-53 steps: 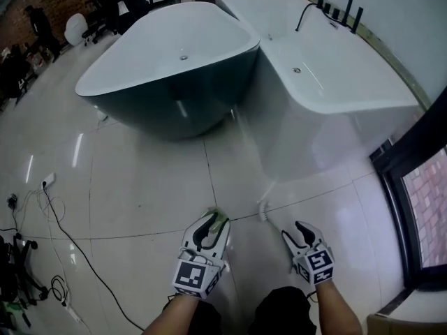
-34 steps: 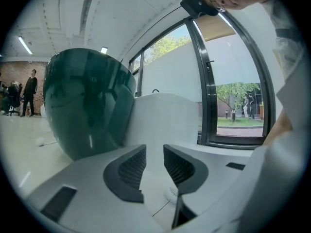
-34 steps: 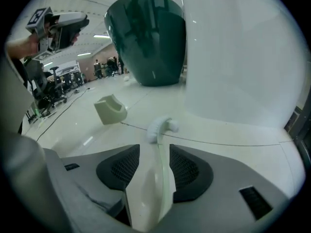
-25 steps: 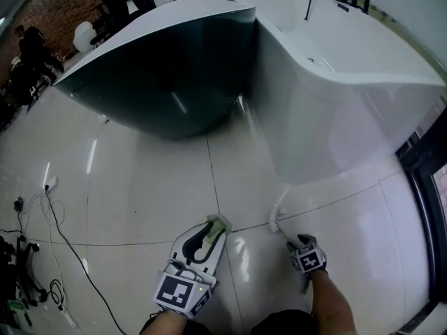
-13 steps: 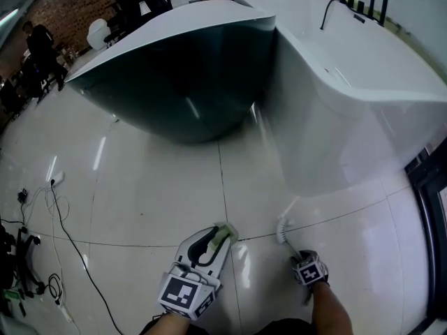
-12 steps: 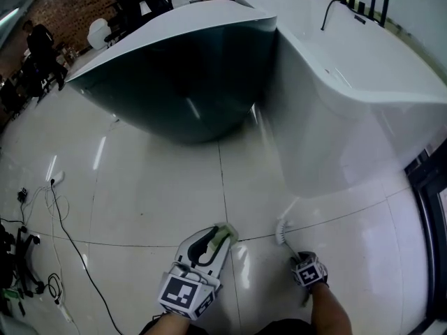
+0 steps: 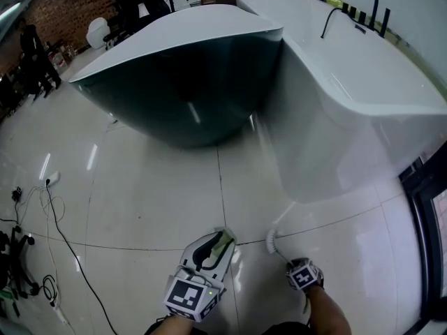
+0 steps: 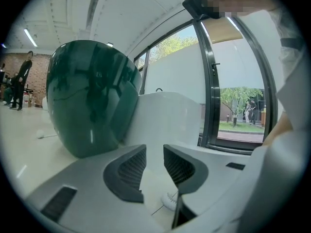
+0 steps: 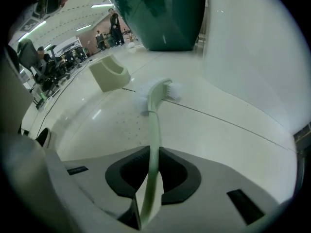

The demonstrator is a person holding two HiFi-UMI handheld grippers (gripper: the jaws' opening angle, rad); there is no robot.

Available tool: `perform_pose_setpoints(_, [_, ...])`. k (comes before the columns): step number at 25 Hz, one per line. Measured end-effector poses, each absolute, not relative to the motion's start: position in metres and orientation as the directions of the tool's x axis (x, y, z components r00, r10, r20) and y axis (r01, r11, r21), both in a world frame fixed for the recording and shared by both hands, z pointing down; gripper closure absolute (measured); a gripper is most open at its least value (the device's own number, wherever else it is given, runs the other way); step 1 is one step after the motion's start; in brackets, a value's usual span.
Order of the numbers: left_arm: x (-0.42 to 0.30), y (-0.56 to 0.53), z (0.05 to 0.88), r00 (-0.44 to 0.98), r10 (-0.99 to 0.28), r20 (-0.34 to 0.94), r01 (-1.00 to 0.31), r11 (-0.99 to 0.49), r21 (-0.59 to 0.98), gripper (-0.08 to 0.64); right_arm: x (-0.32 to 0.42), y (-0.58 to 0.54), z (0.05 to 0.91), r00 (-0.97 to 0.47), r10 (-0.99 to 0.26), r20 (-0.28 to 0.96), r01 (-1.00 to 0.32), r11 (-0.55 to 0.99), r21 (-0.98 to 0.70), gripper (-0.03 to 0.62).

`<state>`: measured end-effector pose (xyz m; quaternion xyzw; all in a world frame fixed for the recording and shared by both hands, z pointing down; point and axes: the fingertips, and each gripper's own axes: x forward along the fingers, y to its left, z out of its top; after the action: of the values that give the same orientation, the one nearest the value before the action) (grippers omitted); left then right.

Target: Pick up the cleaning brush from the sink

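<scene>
The right gripper (image 9: 153,171) is closing on the handle of the cleaning brush (image 9: 155,93), whose head rests on the floor tiles (image 7: 154,194) near the foot of the white bathtub (image 7: 363,117). The handle's near end is hidden inside the jaws. The left gripper (image 8: 154,164) hovers beside it, jaws apart and empty. Open floor spreads left toward the cables (image 7: 49,208). The green bathtub (image 7: 188,82) rises beyond.

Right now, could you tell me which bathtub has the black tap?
The white bathtub on the right, with the black tap on its far rim; the dark green bathtub shows none.

The slim, pale-green brush (image 9: 153,125) with a white bristle head lies on the glossy floor (image 9: 218,144), bristles apparently sideways, near the white tub (image 9: 262,57).
</scene>
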<state>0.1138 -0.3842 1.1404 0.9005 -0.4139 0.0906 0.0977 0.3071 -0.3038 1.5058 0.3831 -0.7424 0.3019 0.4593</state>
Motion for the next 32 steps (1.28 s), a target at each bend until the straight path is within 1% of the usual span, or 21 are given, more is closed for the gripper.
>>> perform_pose_setpoints(5, [0.091, -0.359, 1.148, 0.611, -0.705, 0.360, -0.786, -0.596, 0.165, 0.457, 0.294, -0.301, 1.416, -0.285, -0.335, 0.898, -0.834, 0.549, -0.060, 0.548])
perform_pose_setpoints(10, [0.054, -0.329, 1.077, 0.561, -0.716, 0.417, -0.824, -0.531, 0.196, 0.457, 0.274, -0.297, 1.282, -0.312, -0.355, 0.881, -0.820, 0.570, -0.060, 0.548])
perform_pose_setpoints(12, [0.043, -0.320, 1.037, 0.542, -0.720, 0.434, -0.836, -0.515, 0.189, 0.457, 0.267, -0.293, 1.225, -0.328, -0.355, 0.876, -0.813, 0.579, -0.070, 0.548])
perform_pose_setpoints(18, [0.013, -0.293, 0.890, 0.523, -0.723, 0.451, -0.840, -0.528, 0.127, 0.457, 0.233, -0.269, 1.061, -0.372, -0.350, 0.860, -0.800, 0.590, -0.106, 0.548])
perform_pose_setpoints(19, [0.005, -0.289, 0.864, 0.516, -0.728, 0.451, -0.842, -0.527, 0.113, 0.473, 0.225, -0.263, 1.034, -0.381, -0.349, 0.856, -0.800, 0.588, -0.116, 0.548])
perform_pose_setpoints(24, [-0.053, -0.256, 0.720, 0.485, -0.768, 0.419, -0.863, -0.496, 0.089, 0.474, 0.176, -0.229, 0.878, -0.412, -0.353, 0.840, -0.786, 0.605, -0.131, 0.548])
perform_pose_setpoints(28, [-0.085, -0.223, 0.620, 0.480, -0.778, 0.404, -0.866, -0.493, 0.080, 0.474, 0.147, -0.207, 0.744, -0.456, -0.400, 0.795, -0.777, 0.615, -0.136, 0.548])
perform_pose_setpoints(32, [-0.116, -0.201, 0.535, 0.476, -0.791, 0.383, -0.873, -0.480, 0.093, 0.476, 0.127, -0.184, 0.629, -0.481, -0.482, 0.733, -0.796, 0.591, -0.134, 0.548])
